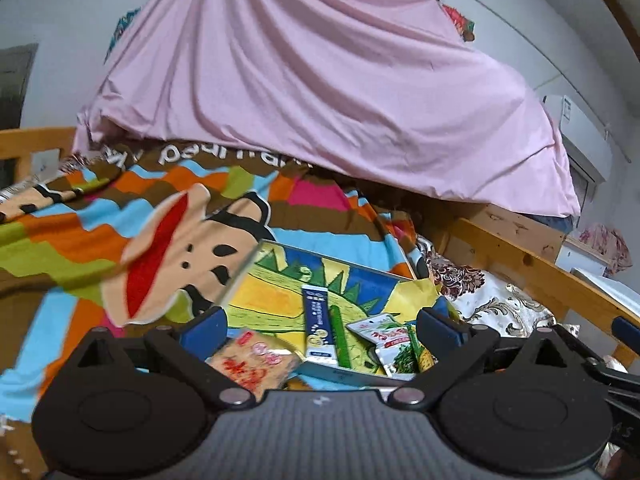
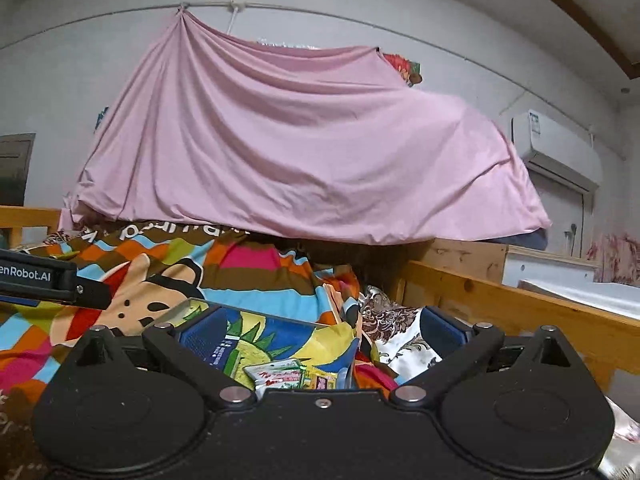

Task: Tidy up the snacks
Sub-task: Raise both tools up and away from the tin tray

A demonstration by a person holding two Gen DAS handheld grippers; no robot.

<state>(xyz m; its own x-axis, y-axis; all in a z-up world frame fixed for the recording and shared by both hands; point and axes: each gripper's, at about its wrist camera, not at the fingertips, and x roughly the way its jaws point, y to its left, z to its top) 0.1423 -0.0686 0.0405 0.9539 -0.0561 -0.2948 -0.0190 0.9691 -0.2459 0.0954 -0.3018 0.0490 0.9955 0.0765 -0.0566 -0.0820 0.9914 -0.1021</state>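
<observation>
Both grippers — left (image 1: 320,328) and right (image 2: 322,330) — stood with fingers spread wide and empty. Beyond them a tray (image 1: 288,252) lay on the bed's blanket (image 1: 80,216), holding an orange packet (image 1: 250,364), a blue stick (image 1: 318,322) and a green packet (image 1: 394,344). A pink sheet (image 1: 312,92) hung behind; a wooden rail (image 1: 520,264) ran along the right edge.

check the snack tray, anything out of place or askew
The orange packet hangs over the near left edge of the tray, partly outside it. The blue stick and green packets lie loosely overlapped at angles inside. The tray itself rests tilted on the rumpled blanket. Nothing looks spilled or torn.
</observation>
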